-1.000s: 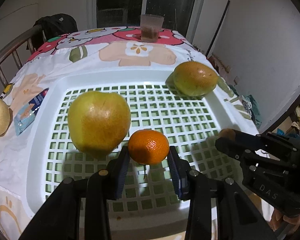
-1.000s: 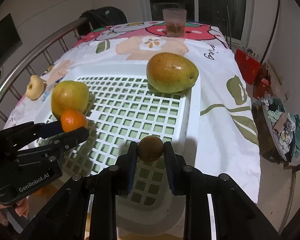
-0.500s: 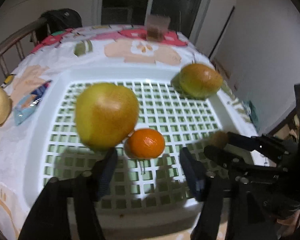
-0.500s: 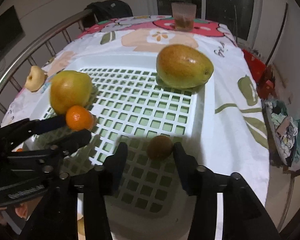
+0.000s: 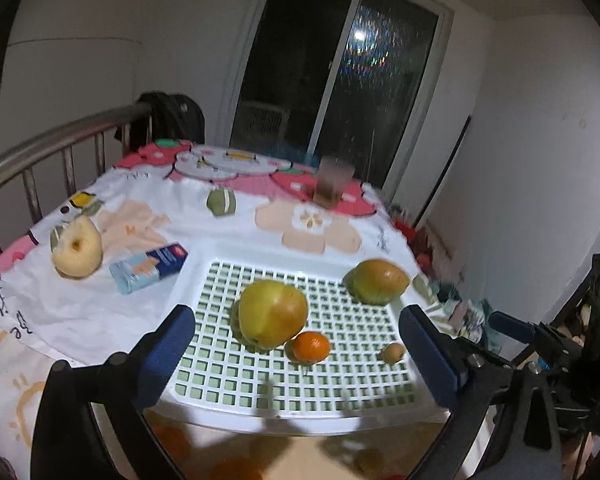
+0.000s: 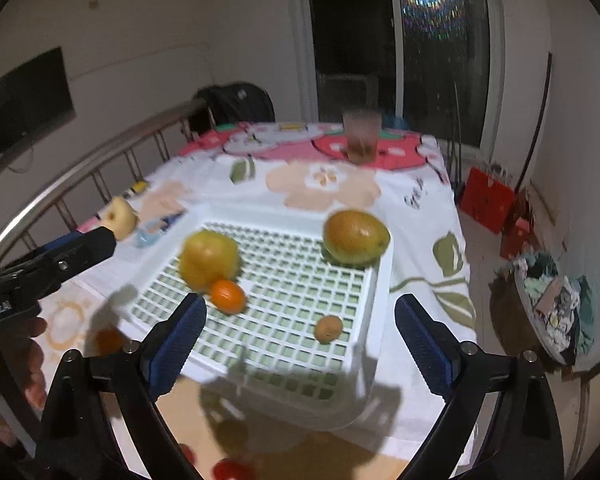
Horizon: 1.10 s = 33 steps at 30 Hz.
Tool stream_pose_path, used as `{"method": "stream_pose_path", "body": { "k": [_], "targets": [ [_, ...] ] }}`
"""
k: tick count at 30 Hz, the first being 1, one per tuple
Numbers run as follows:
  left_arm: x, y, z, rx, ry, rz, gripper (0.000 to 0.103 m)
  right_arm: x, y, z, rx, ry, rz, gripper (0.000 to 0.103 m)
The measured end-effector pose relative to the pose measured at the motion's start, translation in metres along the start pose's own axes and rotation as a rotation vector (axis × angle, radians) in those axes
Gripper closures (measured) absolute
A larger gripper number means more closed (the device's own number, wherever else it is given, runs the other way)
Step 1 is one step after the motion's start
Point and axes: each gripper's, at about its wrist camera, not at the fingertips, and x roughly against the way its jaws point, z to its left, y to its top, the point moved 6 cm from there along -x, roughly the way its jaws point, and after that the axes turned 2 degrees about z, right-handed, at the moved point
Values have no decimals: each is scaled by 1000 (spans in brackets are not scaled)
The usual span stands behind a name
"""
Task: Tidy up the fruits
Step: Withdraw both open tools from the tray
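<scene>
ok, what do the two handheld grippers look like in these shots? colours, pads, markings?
Both look alike: black frames with two angular fingers, blue ribbed pads on the inner faces, and silver screw heads at the joints. The left gripper shows in the right wrist view as a black body with white lettering, too blurred to read. The right gripper matches. No cables visible. A bare hand holds the left one; no sleeve shows.

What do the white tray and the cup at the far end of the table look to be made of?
The tray looks like moulded white plastic: smooth, slightly glossy rim and a uniform square-grid floor. The cup seems translucent, possibly ribbed plastic, with something brownish at the bottom; it is blurred, so glass cannot be ruled out.
</scene>
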Motion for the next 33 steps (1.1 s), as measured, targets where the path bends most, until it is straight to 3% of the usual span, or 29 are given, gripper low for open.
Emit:
{"method": "stream_pose_path", "body": {
  "k": [18, 33],
  "targets": [
    [101, -11, -18, -64, -84, -171, 0, 115, 0, 58, 52, 86, -217, 0],
    [137, -37, -27, -137, -106, -191, 0, 150, -24, 72, 65, 128, -252, 0]
  ]
}}
